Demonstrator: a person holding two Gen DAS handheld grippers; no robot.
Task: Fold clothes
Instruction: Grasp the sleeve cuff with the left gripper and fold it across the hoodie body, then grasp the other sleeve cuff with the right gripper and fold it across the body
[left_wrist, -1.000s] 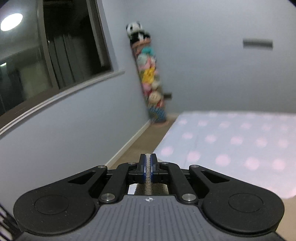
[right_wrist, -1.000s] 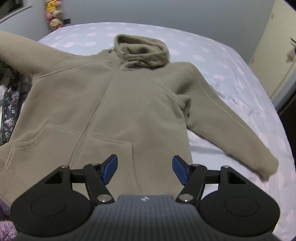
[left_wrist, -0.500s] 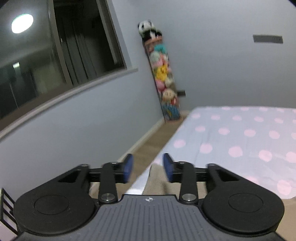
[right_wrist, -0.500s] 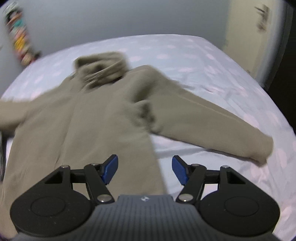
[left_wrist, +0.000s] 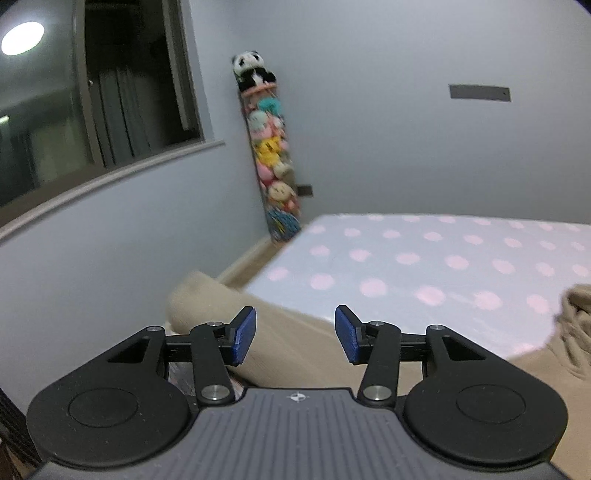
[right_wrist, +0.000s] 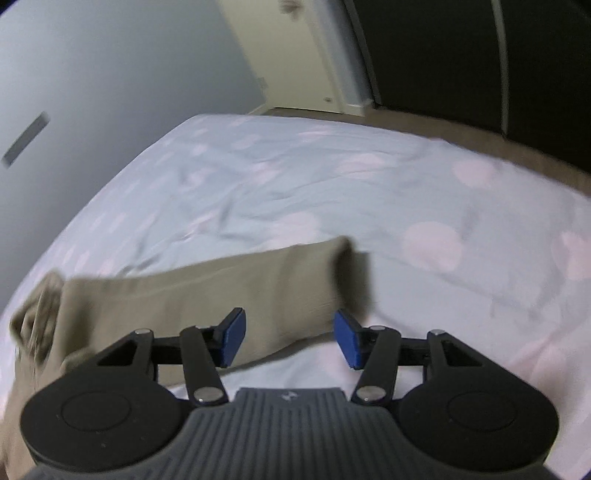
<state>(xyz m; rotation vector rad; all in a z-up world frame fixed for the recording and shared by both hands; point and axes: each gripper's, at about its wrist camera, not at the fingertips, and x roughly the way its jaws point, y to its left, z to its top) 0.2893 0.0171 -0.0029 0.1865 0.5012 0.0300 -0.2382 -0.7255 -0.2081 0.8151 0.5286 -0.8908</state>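
A tan fleece hooded jacket lies spread on the bed. In the left wrist view its left sleeve runs under and past my left gripper, which is open and empty above it; the hood shows at the right edge. In the right wrist view the other sleeve stretches across the sheet with its cuff ahead. My right gripper is open and empty just above that sleeve near the cuff.
The bed has a pale blue sheet with pink dots. A window and a tall hanging column of plush toys stand by the left wall. A door and brown floor lie beyond the bed's far side.
My left gripper has opened and let go of the left sleeve, which now lies below it. My right gripper has swung right from the jacket's body to the right sleeve's cuff.
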